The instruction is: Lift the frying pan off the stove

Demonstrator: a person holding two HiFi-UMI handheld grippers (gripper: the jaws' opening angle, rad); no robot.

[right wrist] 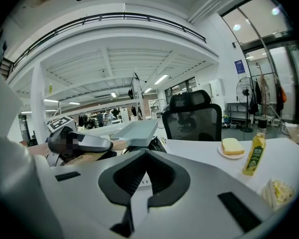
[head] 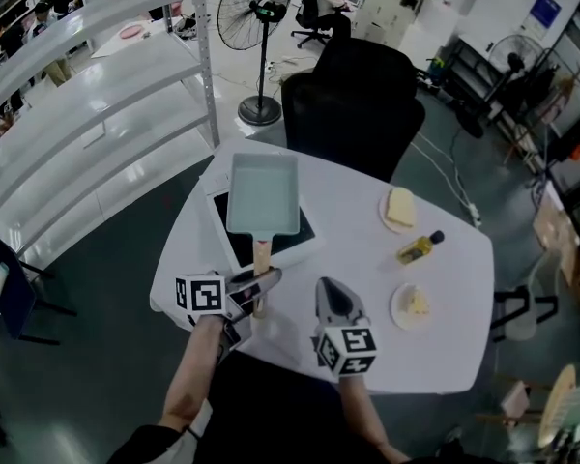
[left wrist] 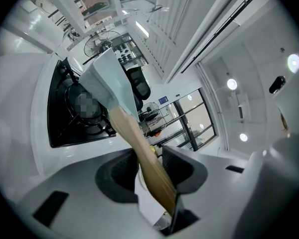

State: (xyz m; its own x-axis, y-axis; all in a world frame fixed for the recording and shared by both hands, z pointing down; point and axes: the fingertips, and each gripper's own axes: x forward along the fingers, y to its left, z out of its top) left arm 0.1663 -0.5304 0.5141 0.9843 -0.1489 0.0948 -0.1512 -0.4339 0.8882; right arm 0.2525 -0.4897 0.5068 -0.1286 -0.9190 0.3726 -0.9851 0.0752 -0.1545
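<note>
**A:** Head view, what's the count?
**B:** One empty frying pan (head: 263, 193) over one stove (head: 307, 228). Two plates on the bench (head: 445, 288), far plate (head: 384, 211) and near plate (head: 394, 309), each holding pale food. One bottle (head: 420, 248).
**A:** Left gripper view?
**B:** Left tool (left wrist: 149, 171) clamps the pan's wooden handle (left wrist: 139, 148).
**A:** Right gripper view?
**B:** Right tool (right wrist: 139, 183) is closed and empty, and the pan hangs above the stove.

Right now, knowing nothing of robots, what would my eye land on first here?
The pale green rectangular frying pan, over the black stove on the white table, its wooden handle clamped in the left gripper. The right gripper hangs beside it, shut and empty. Farther right stand a yellow bottle and two plates of food.
</note>
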